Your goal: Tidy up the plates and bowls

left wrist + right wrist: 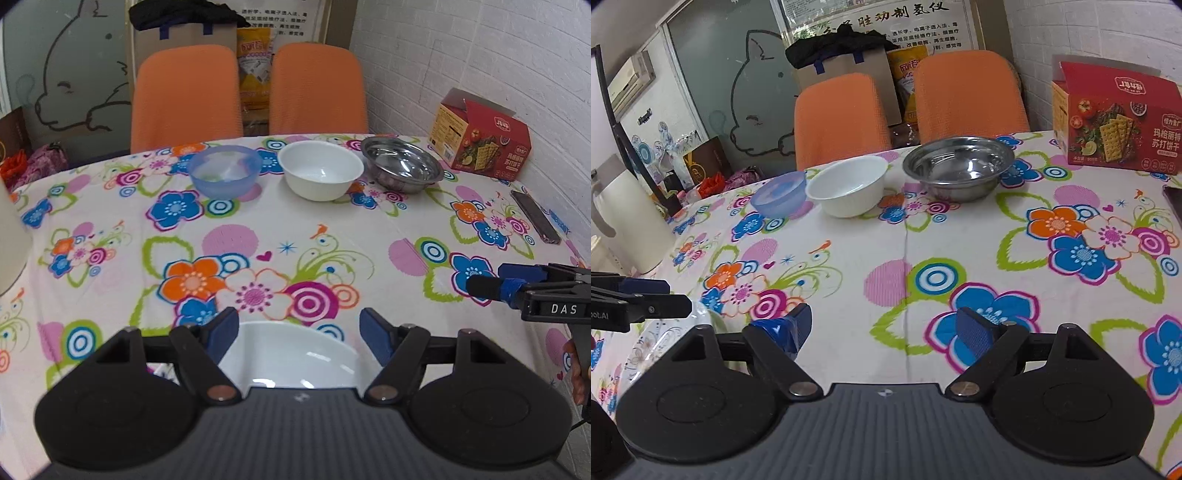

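Three bowls stand in a row along the far edge of the tabletop point(295, 236), just in front of two orange chairs point(186, 92): a blue plastic bowl point(224, 170) on the left, a white bowl point(320, 170) in the middle and a steel bowl point(402, 164) on the right. They sit close together, with narrow gaps between them. A red cracker box point(480, 142) stands at the far right by the wall, and a dark phone point(535, 216) lies near the right edge.

A white plate point(291, 356) lies at the near edge. The left gripper point(298, 332) hovers right over it, jaws spread wide and holding nothing, one finger on either side of the plate's far rim. The right gripper point(882, 332) hangs to its right over bare flowered cloth, also spread and empty. A white jug point(626, 218) stands at the left edge. Between the near plate and the far row, the middle of the tabletop is a broad open stretch of cloth.
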The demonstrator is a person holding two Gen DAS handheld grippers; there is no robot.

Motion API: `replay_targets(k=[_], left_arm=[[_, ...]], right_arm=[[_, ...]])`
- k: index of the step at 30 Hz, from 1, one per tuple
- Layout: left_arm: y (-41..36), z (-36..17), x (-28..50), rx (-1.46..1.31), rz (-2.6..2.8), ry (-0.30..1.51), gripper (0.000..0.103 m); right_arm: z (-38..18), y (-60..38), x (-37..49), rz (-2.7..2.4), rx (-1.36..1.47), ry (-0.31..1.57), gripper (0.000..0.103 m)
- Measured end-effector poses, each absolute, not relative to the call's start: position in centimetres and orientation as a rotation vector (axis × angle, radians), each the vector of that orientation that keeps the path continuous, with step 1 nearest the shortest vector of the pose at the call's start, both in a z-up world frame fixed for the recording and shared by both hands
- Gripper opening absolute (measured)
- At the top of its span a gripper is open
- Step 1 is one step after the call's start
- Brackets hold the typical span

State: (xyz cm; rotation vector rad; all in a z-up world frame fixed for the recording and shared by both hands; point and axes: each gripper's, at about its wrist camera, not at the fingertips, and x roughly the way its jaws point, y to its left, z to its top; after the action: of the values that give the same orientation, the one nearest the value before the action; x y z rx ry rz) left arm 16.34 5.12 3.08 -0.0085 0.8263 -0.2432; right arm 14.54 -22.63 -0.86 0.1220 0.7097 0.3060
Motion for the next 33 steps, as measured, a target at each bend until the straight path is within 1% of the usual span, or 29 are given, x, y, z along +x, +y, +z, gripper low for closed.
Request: replay_targets(k=[5, 18, 25, 33], left_arm=[[1.7, 3.3, 20.7, 0.005, -0.301, 0.85, 0.072], [-7.6, 4.9, 34.6, 0.081, -0.405, 0.848, 0.073], [-10.5, 3.5, 42.0, 0.108, -0.365, 0.888, 0.073], [-12.9, 0.2, 48.7, 0.12, -0.323, 0.964, 0.073]], right_arm=[[-1.2, -25.1, 17.5, 0.235, 0.075, 0.715, 0.072], [-1.0, -29.9, 24.7, 0.204, 0.154, 0.7, 0.072], [-0.1, -30.3, 30.1, 0.178, 0.136, 0.675, 0.072], [-3.5, -29.4, 36.2, 0.133, 0.093, 0.761, 0.072]])
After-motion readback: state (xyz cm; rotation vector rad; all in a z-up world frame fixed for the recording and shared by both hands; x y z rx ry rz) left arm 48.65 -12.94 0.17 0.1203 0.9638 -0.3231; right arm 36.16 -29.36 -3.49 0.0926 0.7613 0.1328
